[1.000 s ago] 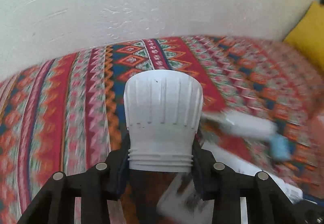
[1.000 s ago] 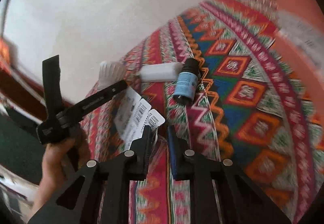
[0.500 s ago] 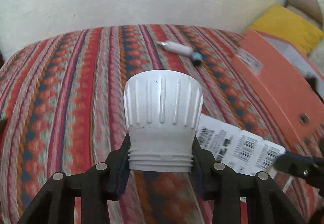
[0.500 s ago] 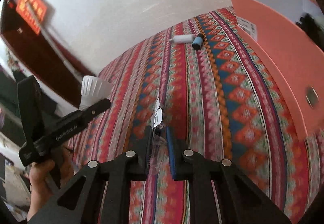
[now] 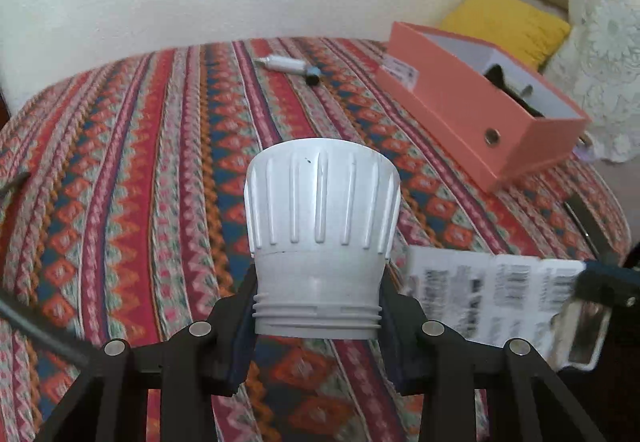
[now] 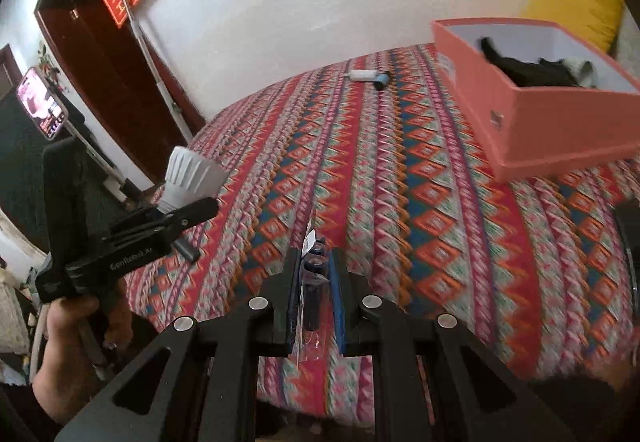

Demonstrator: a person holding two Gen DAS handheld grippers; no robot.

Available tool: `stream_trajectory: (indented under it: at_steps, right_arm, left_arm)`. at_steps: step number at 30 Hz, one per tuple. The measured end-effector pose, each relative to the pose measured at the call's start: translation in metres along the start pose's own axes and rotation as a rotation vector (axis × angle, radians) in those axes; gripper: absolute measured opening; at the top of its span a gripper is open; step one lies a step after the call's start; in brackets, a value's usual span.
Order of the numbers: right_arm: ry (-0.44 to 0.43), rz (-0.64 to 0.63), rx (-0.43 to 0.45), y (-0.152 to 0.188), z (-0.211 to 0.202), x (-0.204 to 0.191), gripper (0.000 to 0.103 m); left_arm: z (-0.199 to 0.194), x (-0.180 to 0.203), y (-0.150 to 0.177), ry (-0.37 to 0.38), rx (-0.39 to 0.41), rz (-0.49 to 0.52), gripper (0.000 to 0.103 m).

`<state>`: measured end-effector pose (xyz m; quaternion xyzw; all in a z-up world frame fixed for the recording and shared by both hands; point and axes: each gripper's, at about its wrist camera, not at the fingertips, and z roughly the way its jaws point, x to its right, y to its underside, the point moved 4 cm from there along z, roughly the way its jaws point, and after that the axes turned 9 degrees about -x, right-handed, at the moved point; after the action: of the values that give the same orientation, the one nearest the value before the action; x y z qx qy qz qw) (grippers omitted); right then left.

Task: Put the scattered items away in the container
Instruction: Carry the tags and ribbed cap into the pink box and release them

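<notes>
Your left tool (image 5: 320,326) clamps the ribbed white plastic bulb base (image 5: 322,230) by its narrow threaded neck. Your right tool (image 6: 314,282) pinches the clear barcoded packet (image 6: 311,270) edge-on, both lifted off the bed for the open orange cardboard box (image 6: 560,122).

Box (image 5: 472,98) on the bedspread (image 5: 140,162), far right; tube (image 5: 286,63) and bottle (image 5: 313,76) touching, far centre, left of the box. Cushion (image 5: 508,22) behind the box.

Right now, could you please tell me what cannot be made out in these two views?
- Left wrist view: print on the barcode pack is motion-blurred; its far end hides behind the right gripper.
- Right wrist view: the pack is edge-on between the fingers, contents unclear.
- Both views: box contents are mostly hidden by its walls; the tube and small bottle labels are too small.
</notes>
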<state>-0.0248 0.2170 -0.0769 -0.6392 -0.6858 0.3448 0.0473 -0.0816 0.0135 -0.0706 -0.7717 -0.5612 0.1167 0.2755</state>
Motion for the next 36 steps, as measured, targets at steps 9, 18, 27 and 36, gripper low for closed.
stream_trajectory:
  at_steps: [9, 18, 27, 36]
  right_arm:
    - [0.121, 0.096, 0.088, 0.047, -0.089, 0.056, 0.014]
    - [0.275, 0.094, 0.227, 0.019, -0.171, 0.087, 0.014]
    - [0.377, -0.016, 0.375, -0.078, -0.233, 0.096, 0.014]
    - [0.367, -0.015, 0.411, -0.221, -0.211, 0.163, 0.014]
  left_arm:
    - [0.003, 0.065, 0.015, 0.06, -0.016, 0.111, 0.044]
    - [-0.005, 0.16, -0.041, 0.185, 0.048, 0.268, 0.044]
    - [-0.043, 0.245, -0.171, 0.223, 0.239, 0.405, 0.044]
    - [0.041, 0.269, -0.285, 0.196, 0.179, 0.404, 0.044]
